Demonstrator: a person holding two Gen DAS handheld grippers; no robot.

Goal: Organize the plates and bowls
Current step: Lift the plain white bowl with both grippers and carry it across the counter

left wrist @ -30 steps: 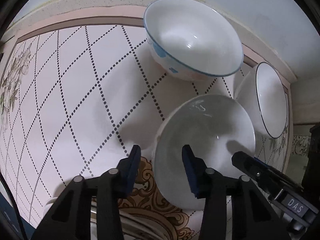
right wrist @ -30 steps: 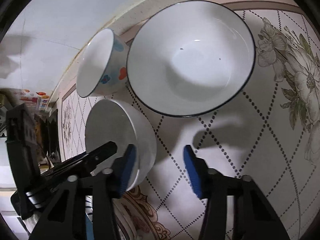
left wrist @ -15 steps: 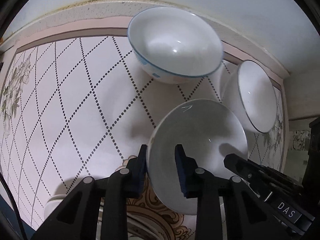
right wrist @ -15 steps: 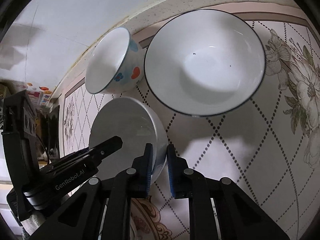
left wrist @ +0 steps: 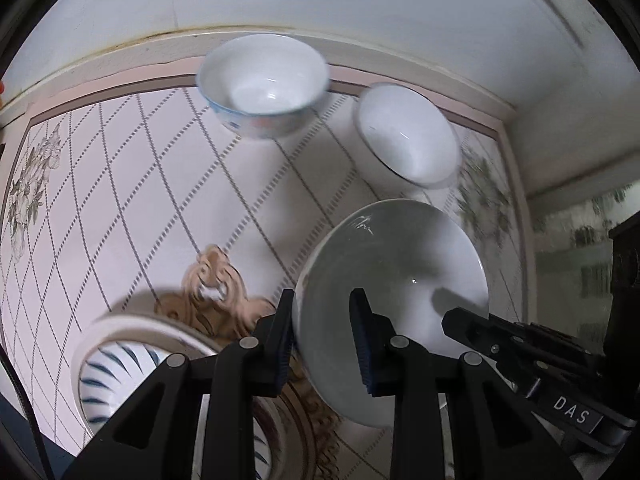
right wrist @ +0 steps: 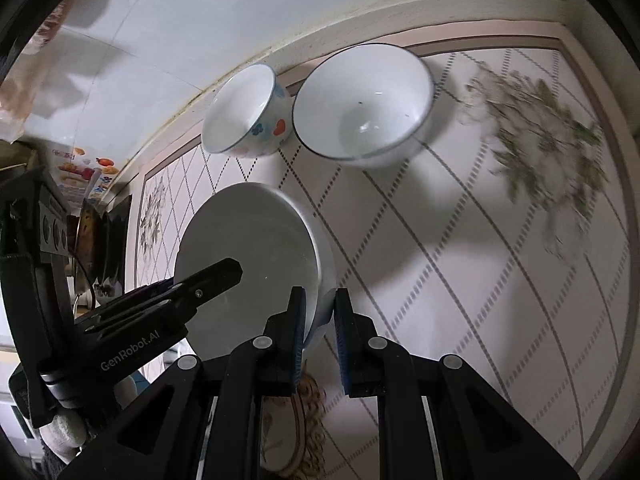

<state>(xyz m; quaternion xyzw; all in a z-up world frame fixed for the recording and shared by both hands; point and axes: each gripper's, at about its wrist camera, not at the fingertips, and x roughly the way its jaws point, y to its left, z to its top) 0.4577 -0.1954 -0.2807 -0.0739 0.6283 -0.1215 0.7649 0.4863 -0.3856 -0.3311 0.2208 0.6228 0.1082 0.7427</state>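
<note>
Bowl, plain white, is hanging tilted above the bench, both tools pinching opposite rim edges: left tool, right tool; keeping both grips level should be preventing slipping.

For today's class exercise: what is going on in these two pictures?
A person with two handheld grippers is sorting dishes. Both the left gripper and the right gripper have their jaws clamped on opposite rims of one plain white bowl, held above the patterned table. A flowered bowl and a dark-rimmed bowl sit side by side behind it.
</note>
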